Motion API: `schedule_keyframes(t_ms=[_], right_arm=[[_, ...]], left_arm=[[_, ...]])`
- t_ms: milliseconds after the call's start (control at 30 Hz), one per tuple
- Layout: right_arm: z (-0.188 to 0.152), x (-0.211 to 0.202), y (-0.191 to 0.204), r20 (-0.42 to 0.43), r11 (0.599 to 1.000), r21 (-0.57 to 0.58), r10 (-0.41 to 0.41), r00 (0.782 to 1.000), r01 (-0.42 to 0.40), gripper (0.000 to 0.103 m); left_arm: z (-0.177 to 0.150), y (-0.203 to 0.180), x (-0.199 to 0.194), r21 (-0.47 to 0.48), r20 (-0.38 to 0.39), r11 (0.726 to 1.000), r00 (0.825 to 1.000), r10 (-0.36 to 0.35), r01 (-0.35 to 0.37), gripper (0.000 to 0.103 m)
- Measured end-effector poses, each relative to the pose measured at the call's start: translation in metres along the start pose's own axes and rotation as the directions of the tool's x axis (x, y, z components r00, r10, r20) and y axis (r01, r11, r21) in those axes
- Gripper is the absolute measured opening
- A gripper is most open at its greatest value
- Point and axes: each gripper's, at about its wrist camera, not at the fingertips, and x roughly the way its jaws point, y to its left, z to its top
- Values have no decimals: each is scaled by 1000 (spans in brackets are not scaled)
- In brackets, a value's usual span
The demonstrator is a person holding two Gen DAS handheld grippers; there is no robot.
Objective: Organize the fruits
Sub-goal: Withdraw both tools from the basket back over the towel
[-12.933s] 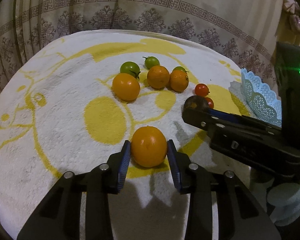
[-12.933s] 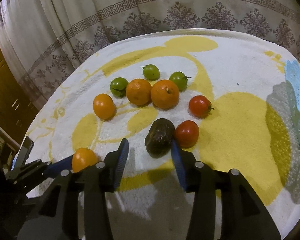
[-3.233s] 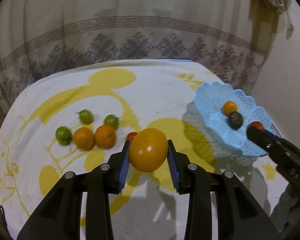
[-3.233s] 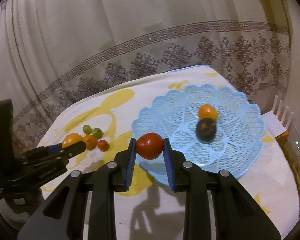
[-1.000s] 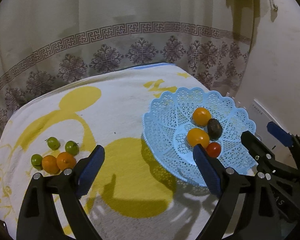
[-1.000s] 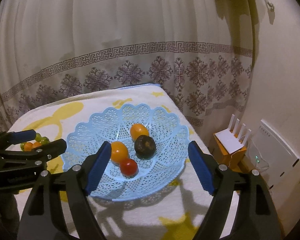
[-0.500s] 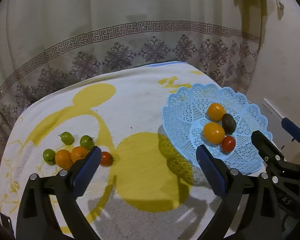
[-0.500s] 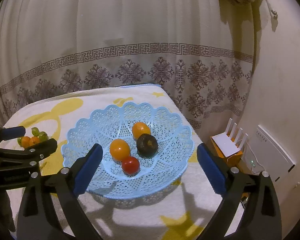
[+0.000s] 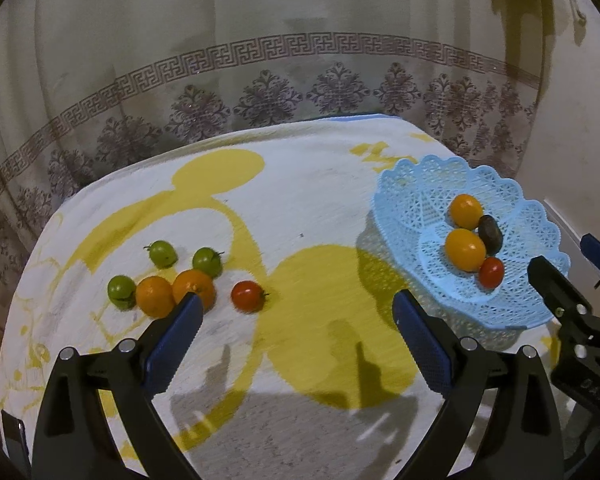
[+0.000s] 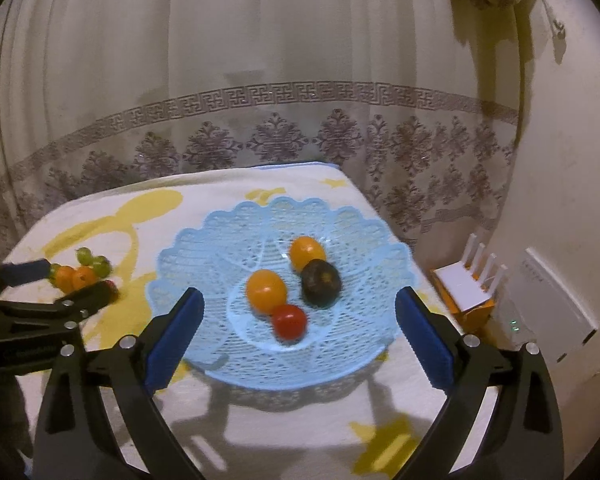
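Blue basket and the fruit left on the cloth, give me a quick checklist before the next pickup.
1. Left gripper open and empty: ok.
2. Right gripper open and empty, jaws just opened: ok.
3. Blue basket has room; four fruits sit in it: ok.
4. Red tomato on the cloth stands apart from the others, easy to approach: ok.
5. Two oranges touch each other: not ok for a clean grab.
6. Basket fruit settled, not rolling: cannot tell.

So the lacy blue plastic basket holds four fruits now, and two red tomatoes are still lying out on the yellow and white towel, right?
Not quite. The lacy blue plastic basket does hold four fruits, but only one red tomato lies on the yellow and white towel, beside two oranges and three green fruits. The left wrist view shows it.
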Motion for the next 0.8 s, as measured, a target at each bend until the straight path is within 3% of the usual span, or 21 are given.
schedule_keyframes(t_ms=[467, 800], right_arm=[[10, -1, 51, -6, 992, -60, 111, 994, -111, 98], [8, 3, 104, -19, 964, -138, 225, 974, -225, 98]], left_arm=[[-11, 48, 2, -80, -13, 996, 999, 41, -42, 95], [-24, 102, 5, -155, -42, 982, 994, 105, -110, 95]])
